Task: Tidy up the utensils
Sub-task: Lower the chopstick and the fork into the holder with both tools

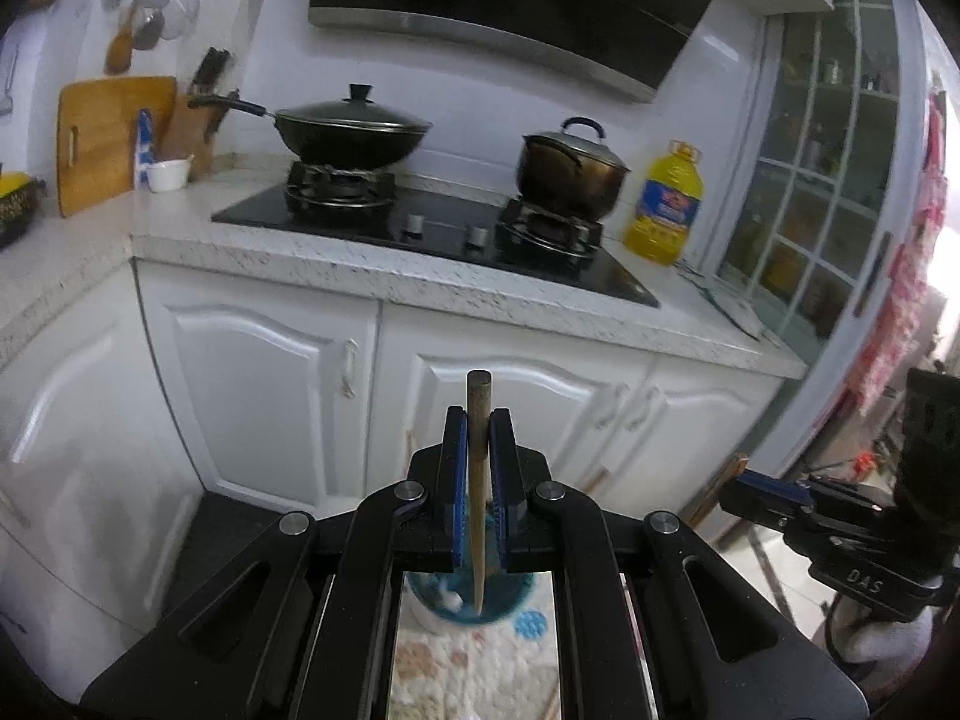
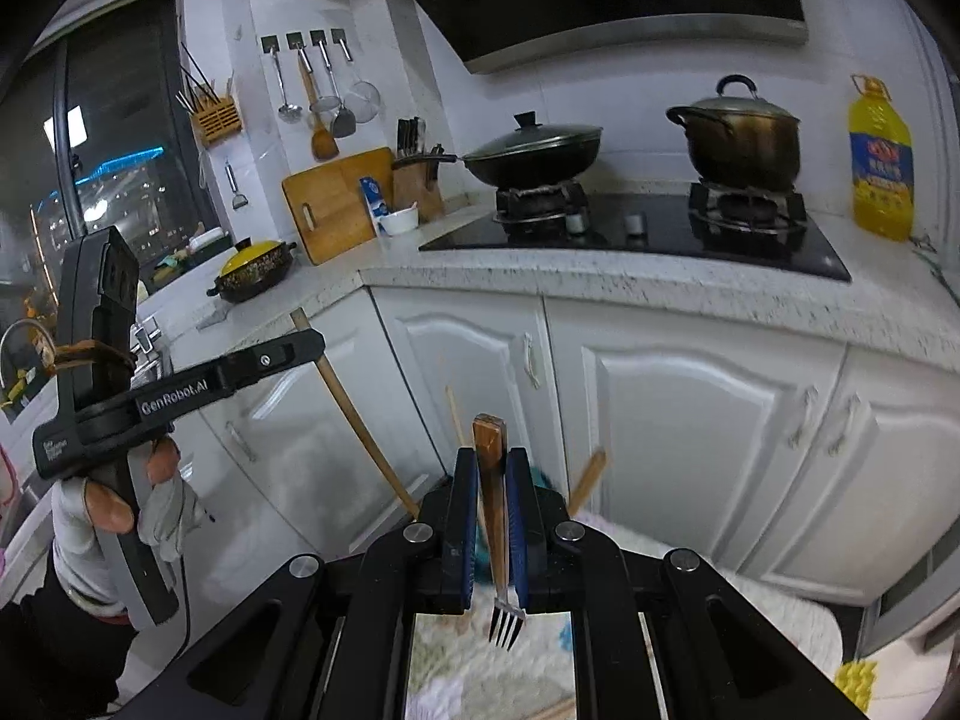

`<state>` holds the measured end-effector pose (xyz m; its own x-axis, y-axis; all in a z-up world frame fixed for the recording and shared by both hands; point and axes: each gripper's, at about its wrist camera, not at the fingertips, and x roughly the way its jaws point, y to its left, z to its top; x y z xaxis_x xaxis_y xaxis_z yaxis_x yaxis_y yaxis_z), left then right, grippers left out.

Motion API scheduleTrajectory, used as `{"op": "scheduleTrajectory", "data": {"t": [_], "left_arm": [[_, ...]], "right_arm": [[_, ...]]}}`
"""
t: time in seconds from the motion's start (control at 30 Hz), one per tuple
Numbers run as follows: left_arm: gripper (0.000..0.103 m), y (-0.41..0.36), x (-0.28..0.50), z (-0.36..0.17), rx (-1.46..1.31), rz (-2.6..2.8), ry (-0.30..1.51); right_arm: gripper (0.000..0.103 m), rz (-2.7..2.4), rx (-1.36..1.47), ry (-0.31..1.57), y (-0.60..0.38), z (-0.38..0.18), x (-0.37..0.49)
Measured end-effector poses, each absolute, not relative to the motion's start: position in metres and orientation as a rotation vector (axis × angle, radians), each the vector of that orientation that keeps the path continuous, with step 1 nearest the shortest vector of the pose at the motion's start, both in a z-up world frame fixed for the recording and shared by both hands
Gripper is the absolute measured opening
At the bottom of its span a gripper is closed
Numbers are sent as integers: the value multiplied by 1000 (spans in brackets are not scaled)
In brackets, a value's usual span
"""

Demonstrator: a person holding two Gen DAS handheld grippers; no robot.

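Up in front of the white cupboard doors (image 1: pixel 270 396), the left hand-held gripper (image 1: pixel 478 438) is squeezed tight on a wooden stick (image 1: pixel 478 480). The stick stands almost straight up, its thin end over a blue cup (image 1: pixel 516 600) on a patterned cloth (image 1: pixel 480 672). The right hand-held gripper (image 2: pixel 492 480) is squeezed tight on a fork (image 2: pixel 493 498) by its brown wooden handle. The fork's prongs point down. Behind both is the worktop (image 2: pixel 660 294) with a stove (image 2: pixel 660 234).

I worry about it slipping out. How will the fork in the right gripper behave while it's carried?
The fork looks rigid and light. Pinched on its smooth wooden handle, tines hanging down, it may pivot or slide between the fingers.
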<state>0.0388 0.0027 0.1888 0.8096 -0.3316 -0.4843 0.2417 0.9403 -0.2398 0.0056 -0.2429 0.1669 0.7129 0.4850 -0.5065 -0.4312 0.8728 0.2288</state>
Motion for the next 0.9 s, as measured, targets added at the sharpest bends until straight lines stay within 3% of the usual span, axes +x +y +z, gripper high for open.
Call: {"op": "scheduleTrajectory", "data": {"t": [0.3, 0.9], "left_arm": [[6, -11, 84, 161, -101, -226, 561], [6, -28, 119, 81, -101, -211, 711]], "right_arm": [[9, 491, 86, 591, -224, 158, 70], [8, 494, 123, 753, -207, 71, 114]]}}
